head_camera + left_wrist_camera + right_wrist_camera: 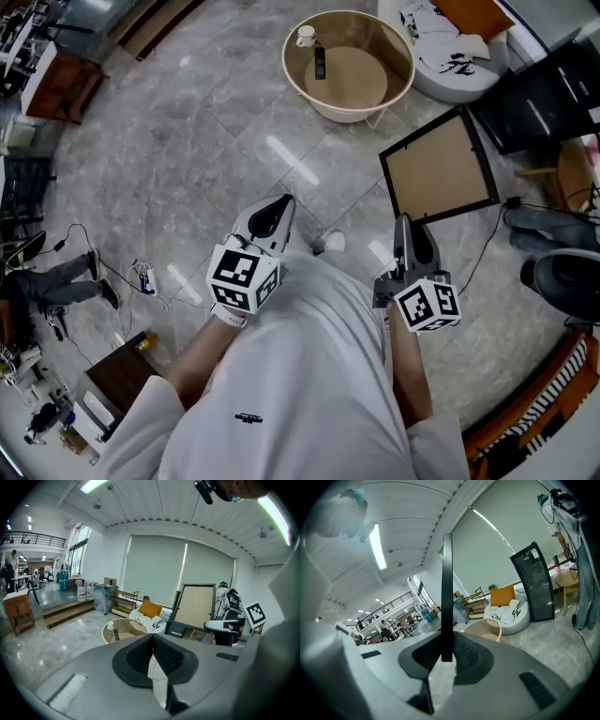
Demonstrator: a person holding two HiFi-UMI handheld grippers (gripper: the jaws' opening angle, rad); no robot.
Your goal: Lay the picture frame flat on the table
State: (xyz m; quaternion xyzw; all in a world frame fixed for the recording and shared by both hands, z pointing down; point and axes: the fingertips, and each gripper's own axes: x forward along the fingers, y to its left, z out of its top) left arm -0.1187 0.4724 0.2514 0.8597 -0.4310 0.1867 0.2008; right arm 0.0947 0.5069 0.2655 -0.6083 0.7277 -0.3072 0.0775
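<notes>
Black picture frame (439,169) upright, long axis vertical, right tongs (404,222) gripping it, left tongs (284,201) closed

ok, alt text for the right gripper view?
The right gripper clamps the black edge of a picture frame, seen edge-on as a thin upright bar. Behind, on a grey floor, stand a round beige tub, a white beanbag and a dark cabinet.

The picture frame (439,169) shows a matt black rim, brown board back; the floor (187,122) is glossy stone.
</notes>
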